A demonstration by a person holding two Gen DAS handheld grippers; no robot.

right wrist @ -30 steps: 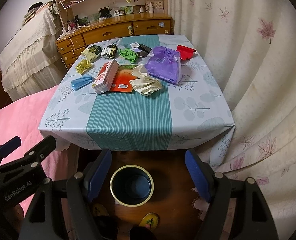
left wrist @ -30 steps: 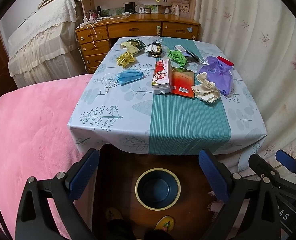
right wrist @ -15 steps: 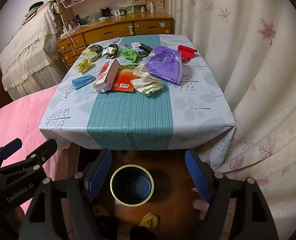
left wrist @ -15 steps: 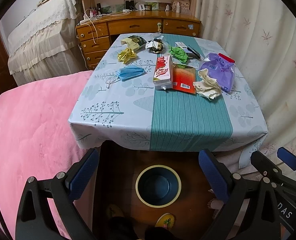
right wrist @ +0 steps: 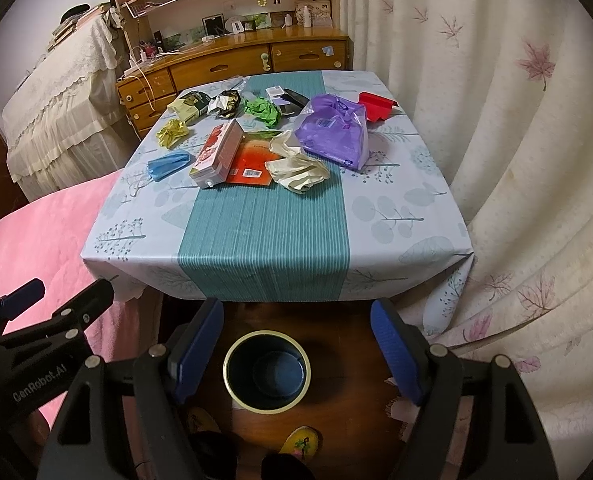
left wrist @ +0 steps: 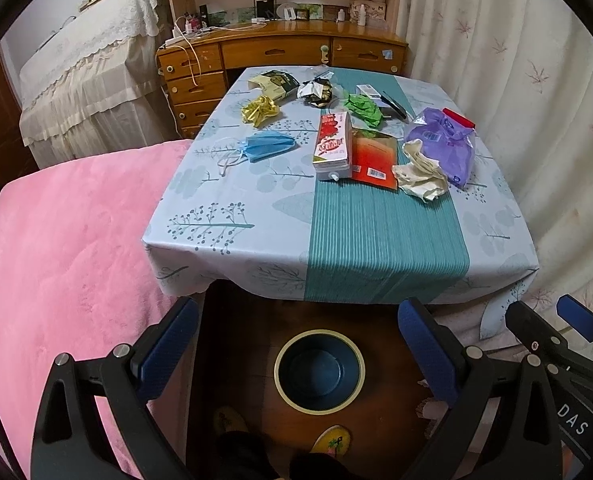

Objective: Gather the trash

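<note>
Finding 1: your left claw and right claw both stand with jaws wide apart and nothing between them. Both hang low, short of the near edge of the counter, side by side and pointing forward and down.

Finding 2: the bin sits on the floor directly under both claws, mouth up, and looks empty. No trash has reached it.

Finding 3: all the trash lies on the far half of the counter, ahead of and above both claws. The near half is bare cloth. The closest pieces are the crumpled cream paper and the red carton.

Finding 4: the paper sits right of centre on the teal stripe, touching the flat orange packet and just beside the purple bag. Your right claw is the nearer one. The paper has no clear long axis.

Finding 5: the carton's long axis runs away from you, roughly along the reach line, so the jaws would close across its narrow width. The blue mask lies left of it, nearer your left claw.

Judgement: either reach must rise over the counter edge and travel well forward.
</note>
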